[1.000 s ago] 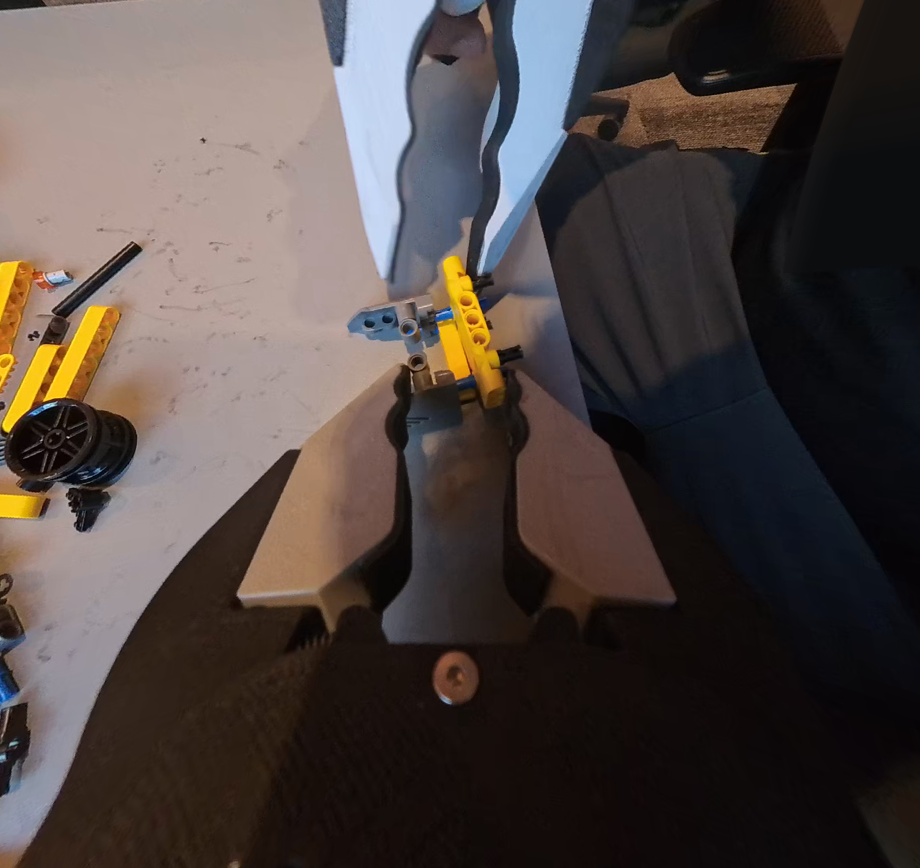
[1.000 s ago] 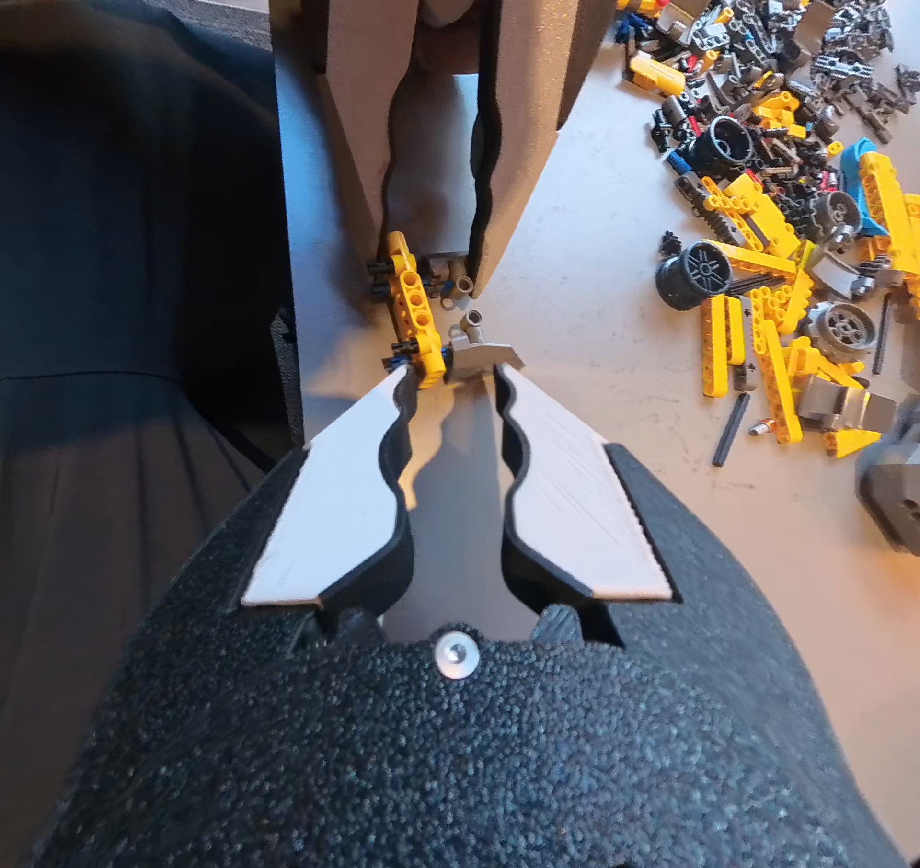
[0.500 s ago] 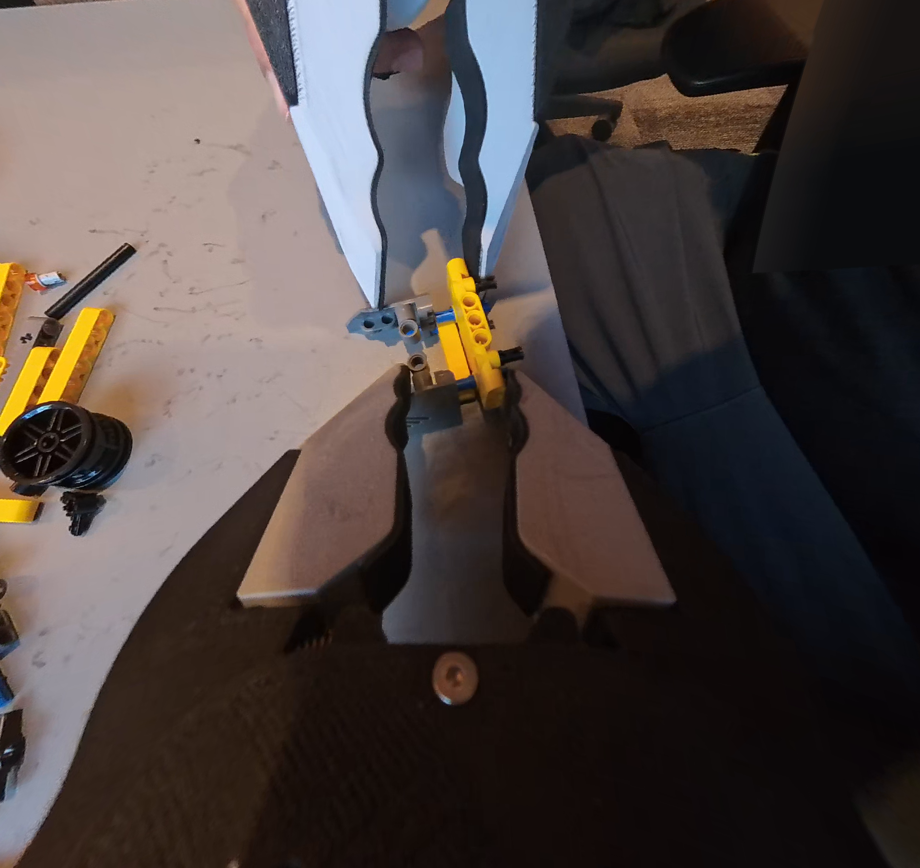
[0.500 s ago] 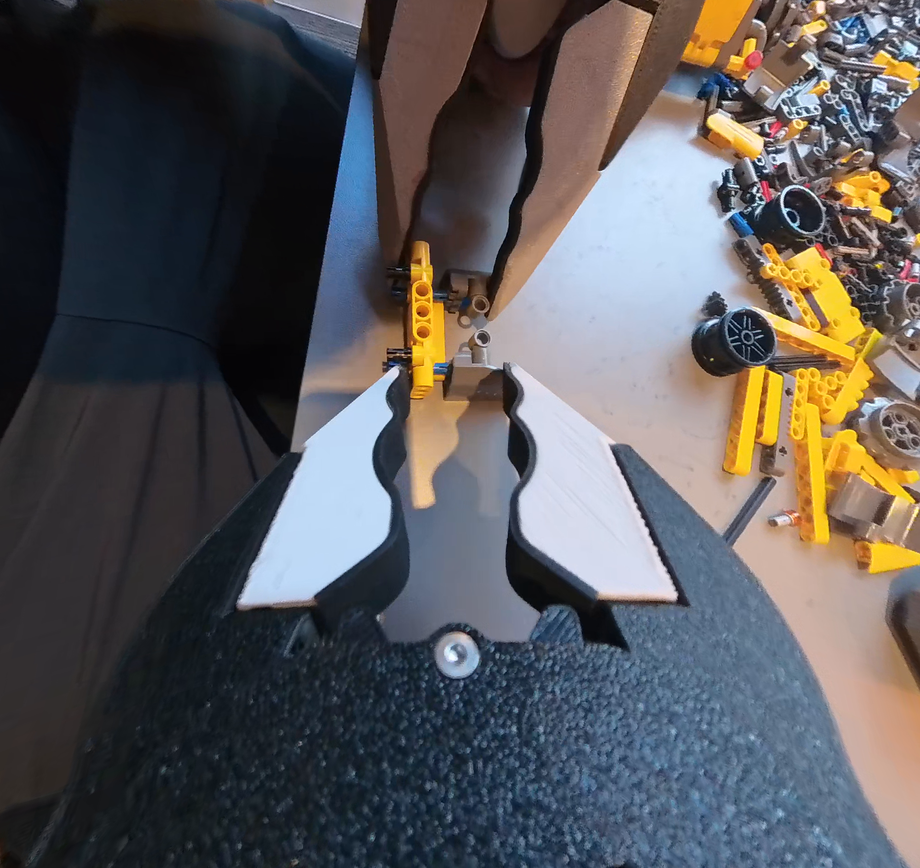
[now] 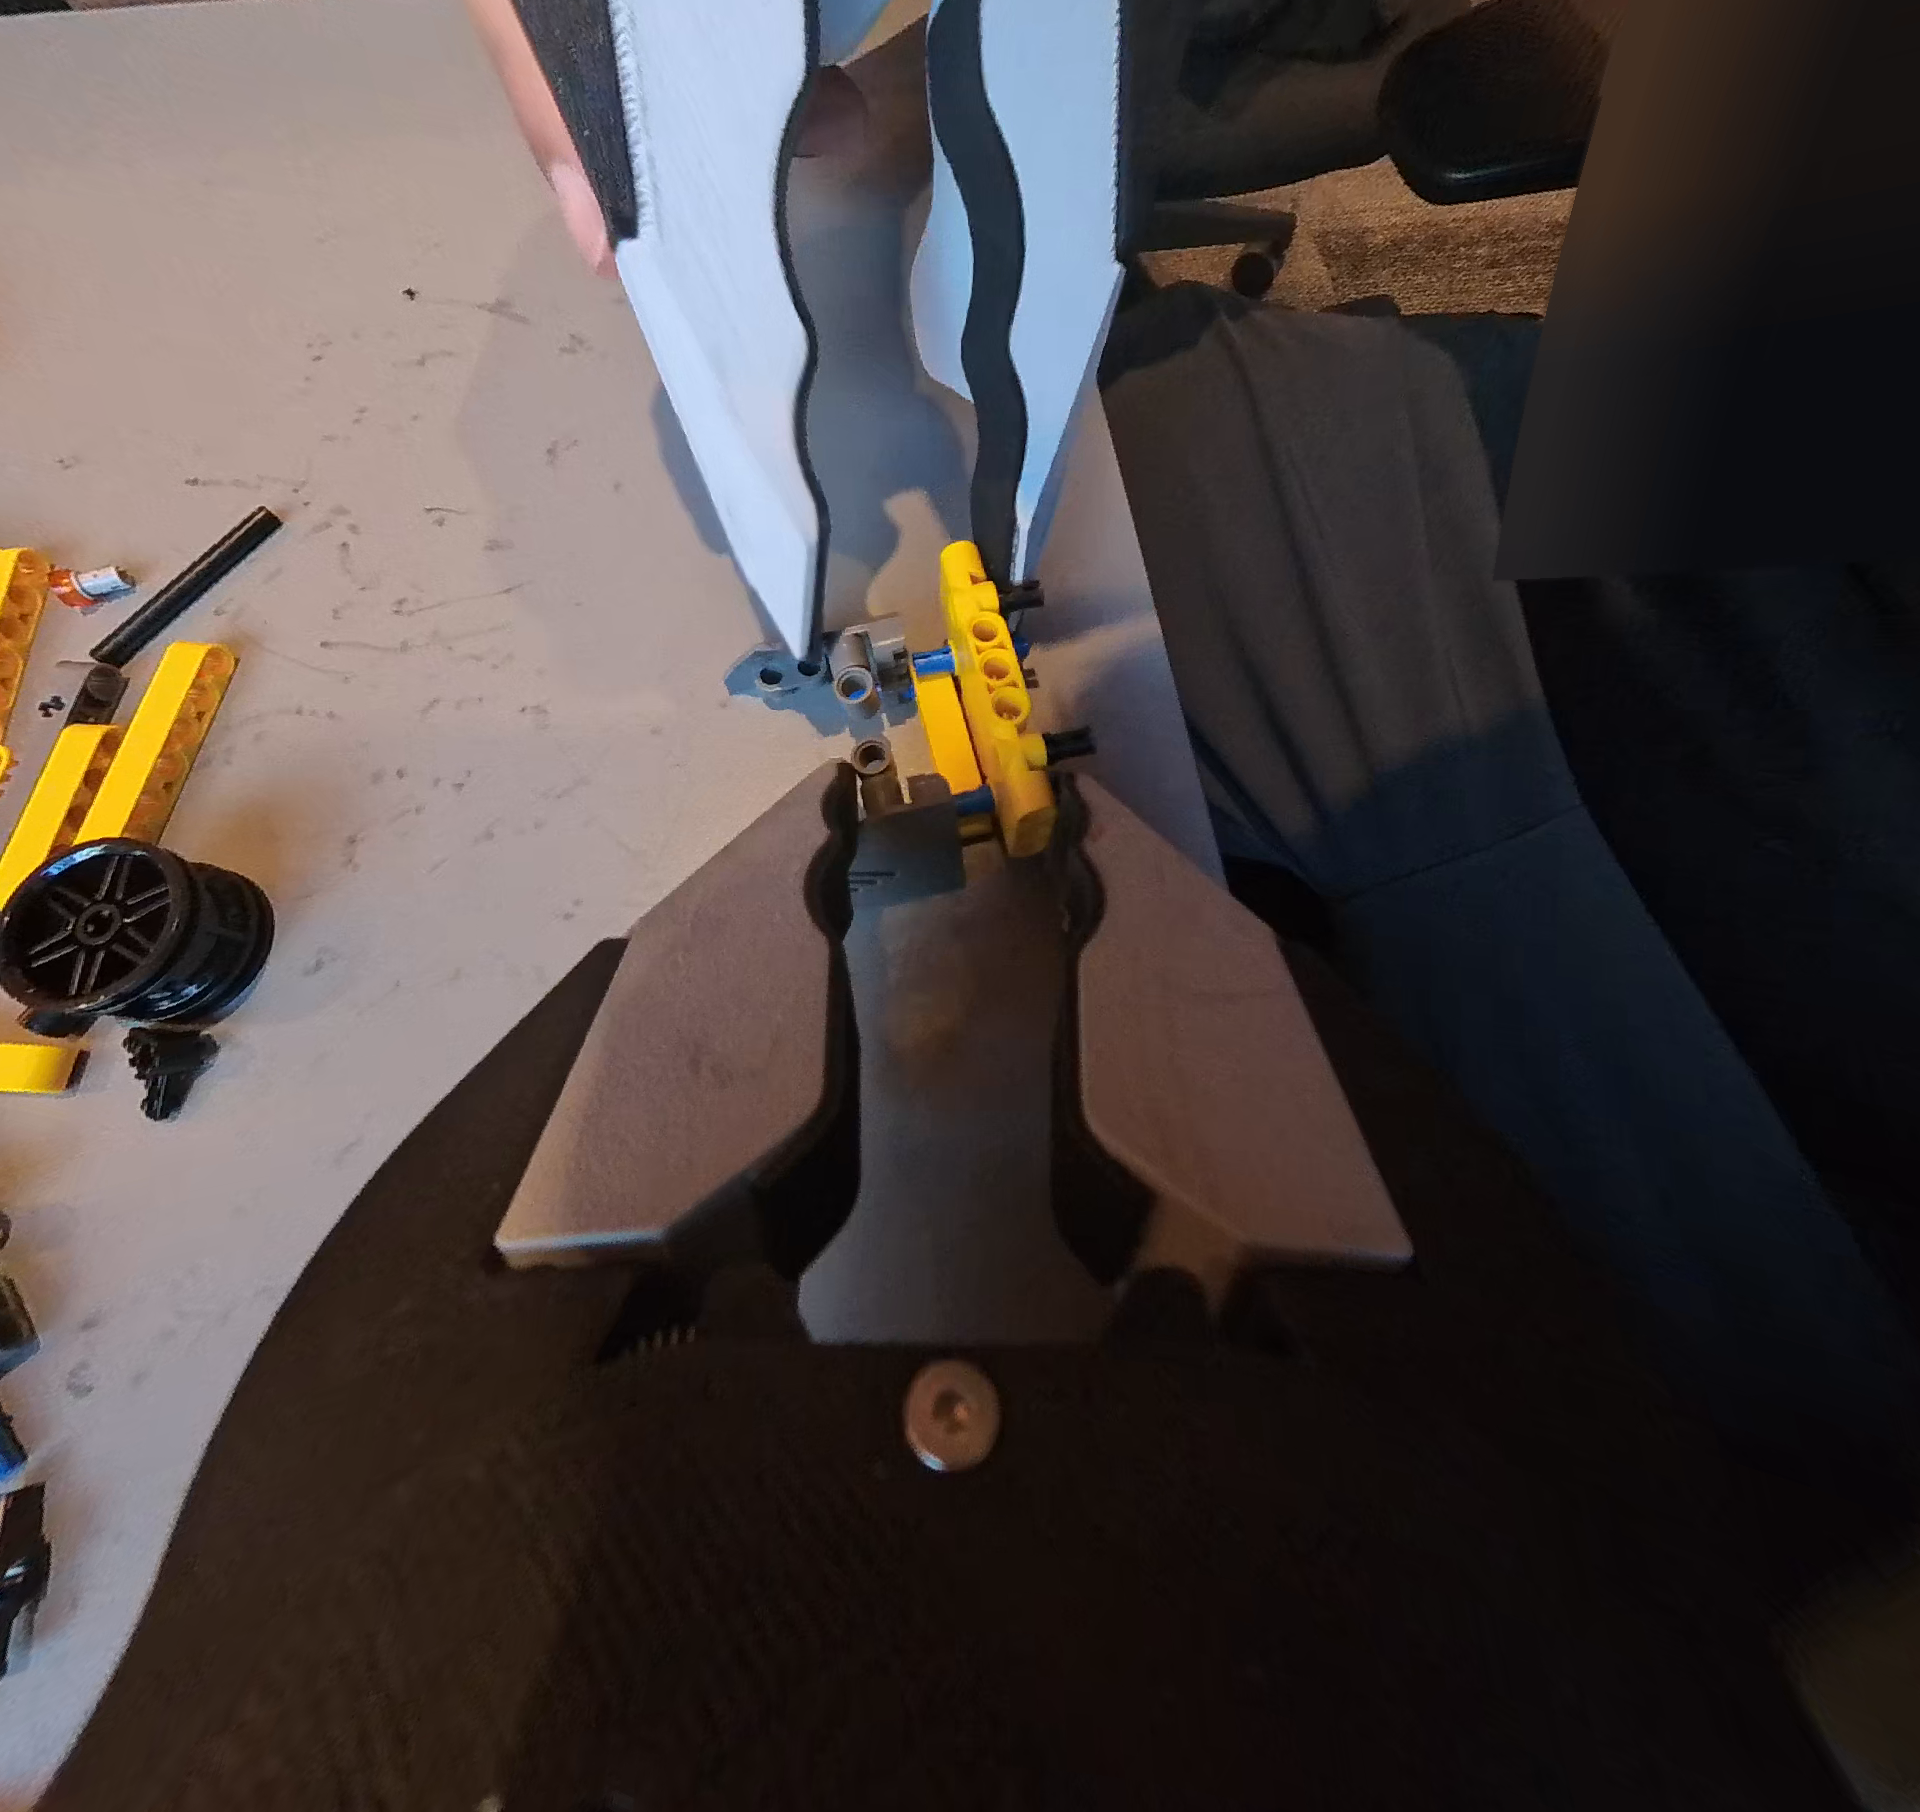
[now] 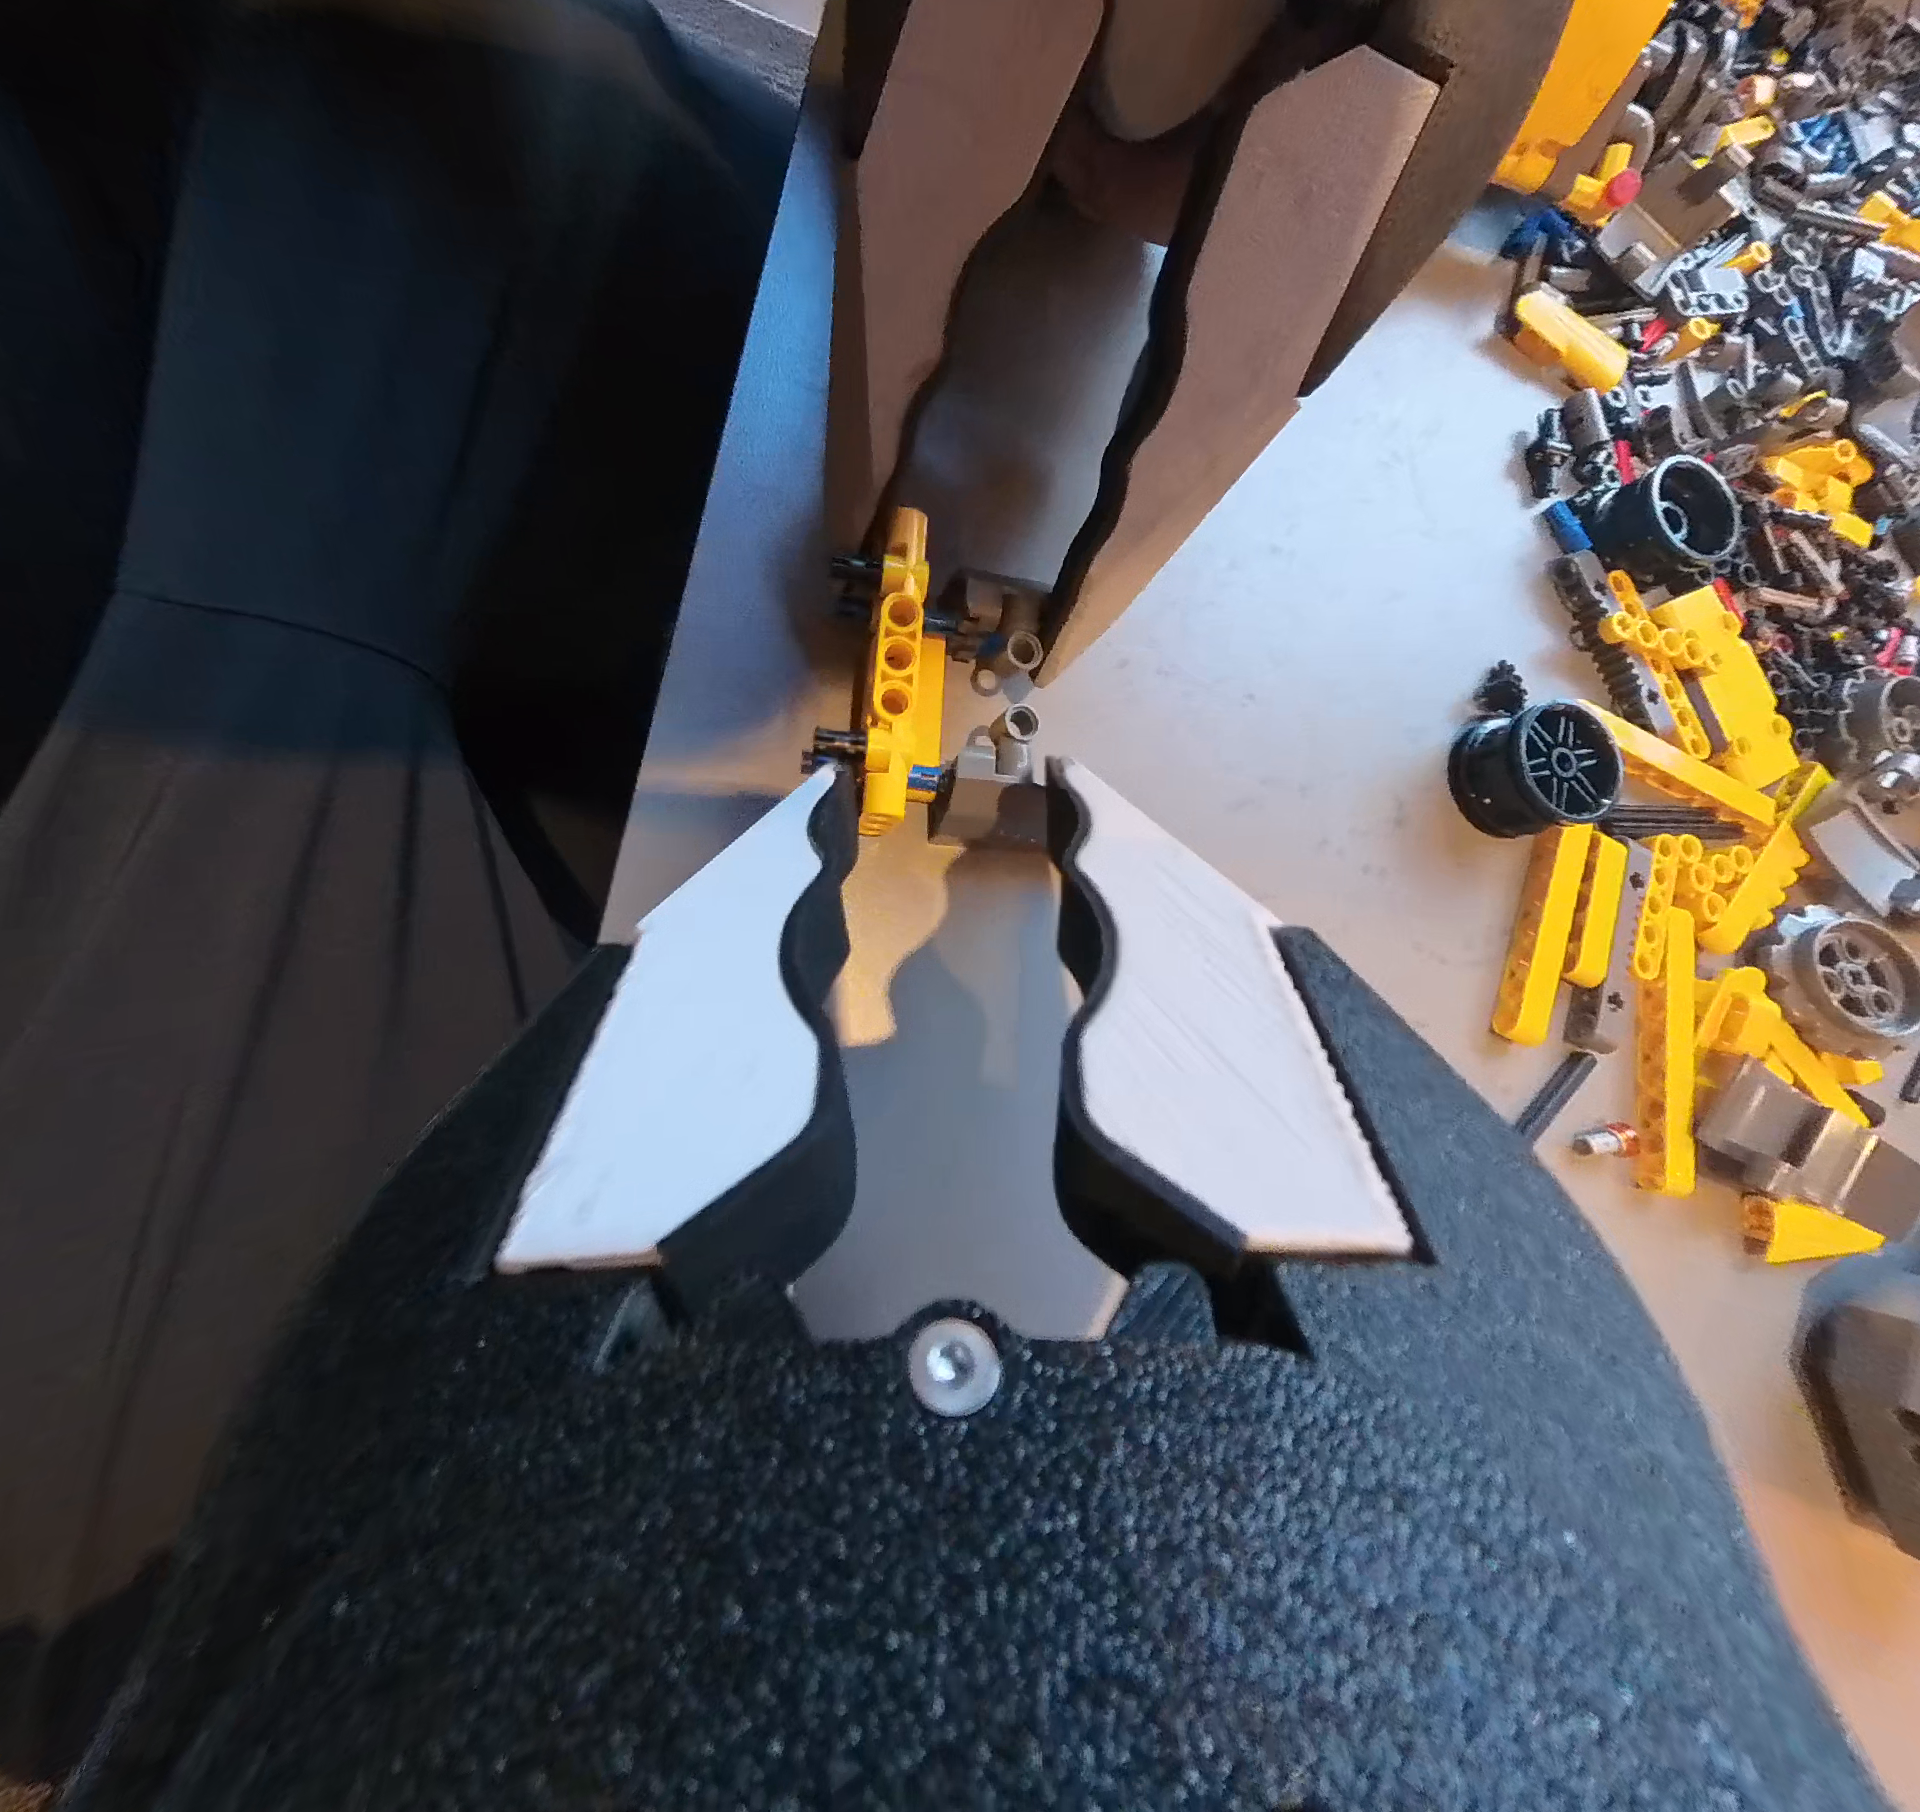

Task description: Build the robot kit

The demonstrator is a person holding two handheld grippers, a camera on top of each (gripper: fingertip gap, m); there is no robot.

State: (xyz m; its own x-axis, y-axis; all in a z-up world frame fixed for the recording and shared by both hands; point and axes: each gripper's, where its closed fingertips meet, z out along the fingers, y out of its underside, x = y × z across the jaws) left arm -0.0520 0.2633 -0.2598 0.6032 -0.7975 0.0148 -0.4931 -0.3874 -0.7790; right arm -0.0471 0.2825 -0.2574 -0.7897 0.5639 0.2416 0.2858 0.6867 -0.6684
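Observer: Left wrist view. What sits between your fingers?

Operator: My left gripper (image 5: 956,796) is closed on the near end of a small brick assembly (image 5: 987,682). One fingertip is against its grey block (image 5: 904,848), the other against the end of the yellow holed beam. It rests on the table (image 5: 312,308), close to the edge.

Observer: And ahead of you?

Operator: My right gripper (image 5: 914,614) comes in from the far side, tips down on the other end. One tip is on a flat grey piece (image 5: 774,676), the other at a black pin. Well off to my left lie a black wheel (image 5: 114,941), a black axle (image 5: 187,583) and loose yellow beams (image 5: 156,723).

Observer: Right wrist view?

Operator: The same assembly (image 6: 899,682) from the opposite end. My right gripper (image 6: 943,770) is pinched across it, one tip beside the yellow beam, the other against a grey block (image 6: 987,806). The left gripper (image 6: 956,609) faces me, clamped on the far end. Two small grey tube connectors stand in the gap between us, apart from each other. To my right is a heap of loose parts (image 6: 1714,412), and dark clothing (image 6: 312,515) fills my left, past the table edge.
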